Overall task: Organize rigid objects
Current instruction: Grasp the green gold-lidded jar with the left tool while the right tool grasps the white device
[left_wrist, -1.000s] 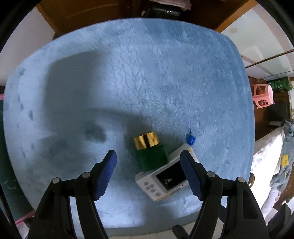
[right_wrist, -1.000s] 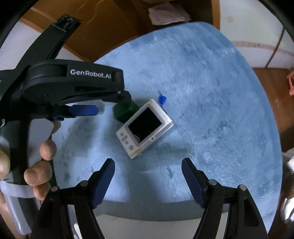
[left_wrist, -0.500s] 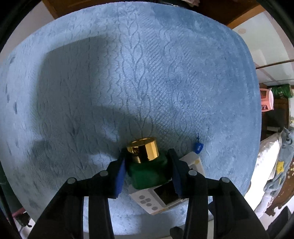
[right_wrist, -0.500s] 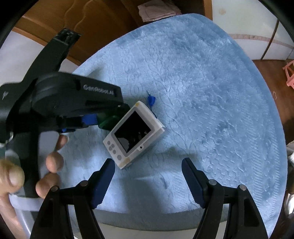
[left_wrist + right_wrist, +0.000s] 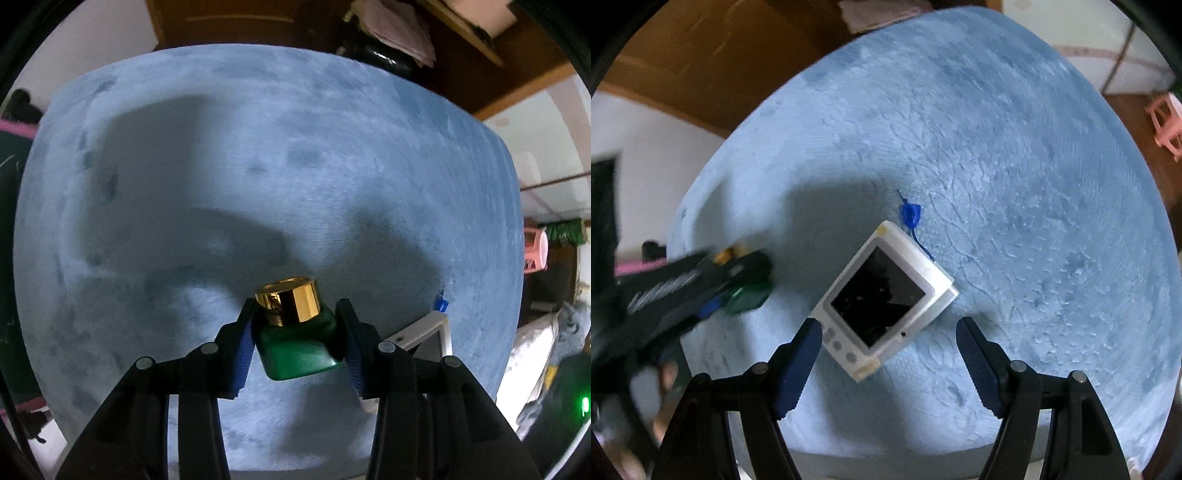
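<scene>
A green glass bottle with a gold cap (image 5: pixel 295 334) is held between the fingers of my left gripper (image 5: pixel 295 332), lifted off the blue fleece cover (image 5: pixel 258 166). In the right wrist view the bottle (image 5: pixel 748 297) and the left gripper (image 5: pixel 713 291) appear blurred at the left. A white digital camera (image 5: pixel 886 301) with a blue strap tag (image 5: pixel 910 216) lies screen up on the cover. My right gripper (image 5: pixel 890 354) is open, its fingers on either side of the camera's near end. The camera's corner shows in the left wrist view (image 5: pixel 428 334).
The blue cover drapes a rounded surface whose near edge (image 5: pixel 886 448) drops off close to the grippers. A pink plastic stool (image 5: pixel 1167 123) stands on the floor at the right. Wooden furniture (image 5: pixel 258 22) with folded cloth stands behind the cover.
My left gripper closed on the green bottle and lifted it up and left, away from the camera. My right gripper moved forward, bringing its open fingers around the camera's near end.
</scene>
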Action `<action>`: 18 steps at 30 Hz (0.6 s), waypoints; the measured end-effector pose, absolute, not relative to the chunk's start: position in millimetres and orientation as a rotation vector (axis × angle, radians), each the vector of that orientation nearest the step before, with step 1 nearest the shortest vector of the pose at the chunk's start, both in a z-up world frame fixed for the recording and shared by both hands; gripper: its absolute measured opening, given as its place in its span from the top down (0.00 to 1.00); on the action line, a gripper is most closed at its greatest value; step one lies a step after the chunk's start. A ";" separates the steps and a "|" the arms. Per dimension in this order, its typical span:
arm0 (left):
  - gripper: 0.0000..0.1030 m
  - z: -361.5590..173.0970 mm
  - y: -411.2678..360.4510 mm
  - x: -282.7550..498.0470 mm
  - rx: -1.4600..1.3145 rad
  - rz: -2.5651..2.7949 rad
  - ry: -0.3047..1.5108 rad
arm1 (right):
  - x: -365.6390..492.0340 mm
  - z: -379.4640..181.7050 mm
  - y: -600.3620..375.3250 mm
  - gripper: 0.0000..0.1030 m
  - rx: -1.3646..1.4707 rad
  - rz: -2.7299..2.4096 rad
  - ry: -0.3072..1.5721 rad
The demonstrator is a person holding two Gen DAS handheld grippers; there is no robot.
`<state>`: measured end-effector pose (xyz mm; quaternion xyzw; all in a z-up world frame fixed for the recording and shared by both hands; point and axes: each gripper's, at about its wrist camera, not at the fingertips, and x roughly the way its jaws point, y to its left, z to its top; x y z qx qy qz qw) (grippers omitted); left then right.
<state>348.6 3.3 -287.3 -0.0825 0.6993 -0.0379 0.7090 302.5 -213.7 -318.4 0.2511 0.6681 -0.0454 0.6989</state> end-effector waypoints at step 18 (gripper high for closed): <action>0.56 -257.1 42.5 299.6 -0.292 -0.042 1.492 | 363.1 -352.4 -154.2 0.21 0.417 -0.457 1.577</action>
